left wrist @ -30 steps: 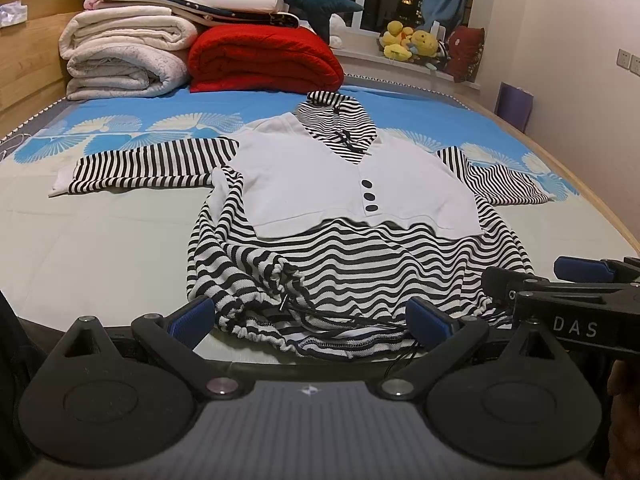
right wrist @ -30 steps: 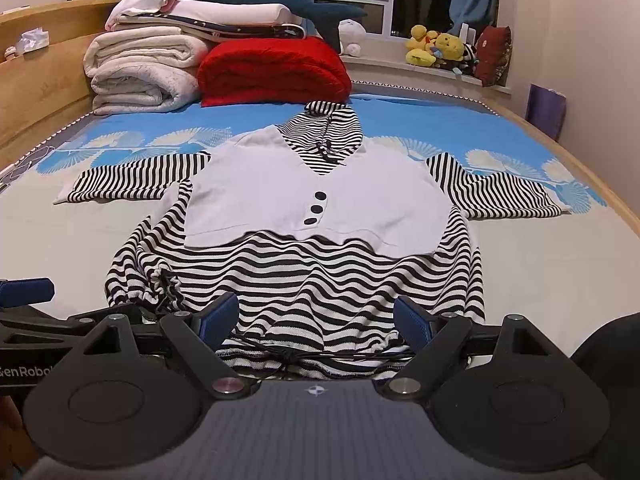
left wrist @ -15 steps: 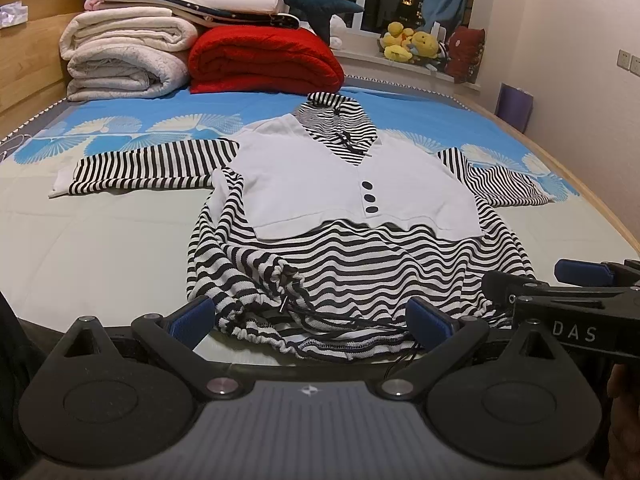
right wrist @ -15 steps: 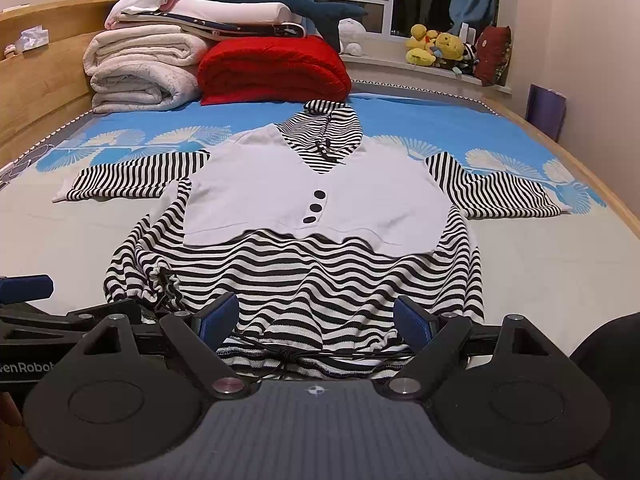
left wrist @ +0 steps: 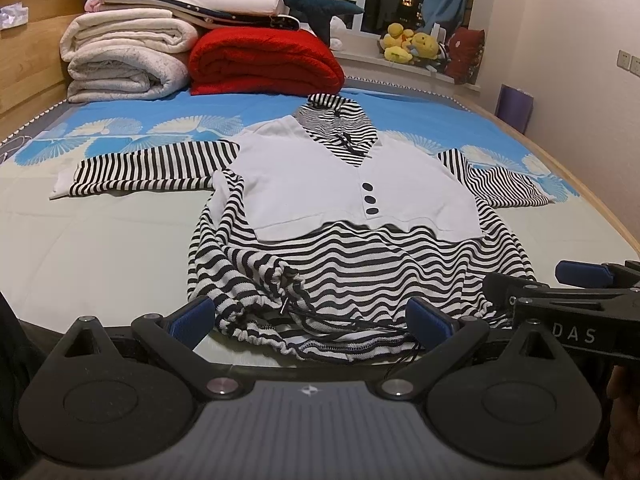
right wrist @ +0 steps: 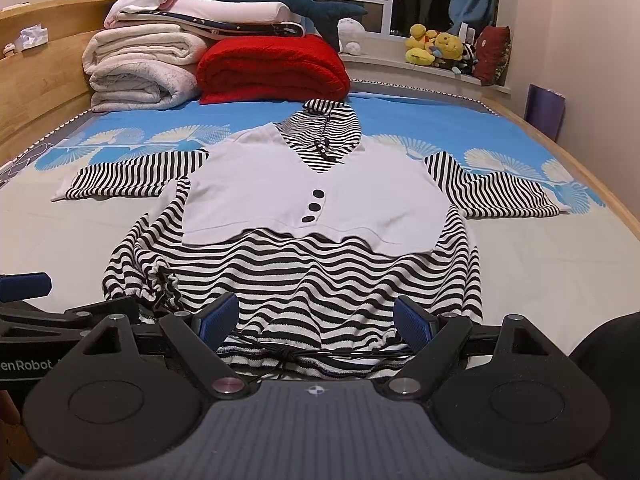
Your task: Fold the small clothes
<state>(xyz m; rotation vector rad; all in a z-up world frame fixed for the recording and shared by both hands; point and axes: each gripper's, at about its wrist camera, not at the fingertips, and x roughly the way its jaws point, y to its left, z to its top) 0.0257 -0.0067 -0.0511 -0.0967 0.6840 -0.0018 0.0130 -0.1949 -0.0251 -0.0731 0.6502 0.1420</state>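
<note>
A small black-and-white striped hooded top [left wrist: 360, 268] with a white vest front [left wrist: 352, 188] and three black buttons lies face up on the bed, sleeves spread, hem nearest me. It also shows in the right wrist view [right wrist: 320, 280]. My left gripper [left wrist: 310, 316] is open, low at the hem's left part, where the drawstring [left wrist: 320, 312] is bunched. My right gripper [right wrist: 316, 320] is open at the hem's middle. Each gripper shows at the edge of the other's view.
The bed [left wrist: 100, 240] has a pale and blue fan-pattern sheet. Folded white quilts [left wrist: 124, 60] and a red blanket [left wrist: 264, 64] are stacked at the head. A wooden frame [right wrist: 592, 184] runs along the right side. Plush toys [right wrist: 436, 48] sit on the windowsill.
Both grippers have drifted very slightly; the top lies as before.
</note>
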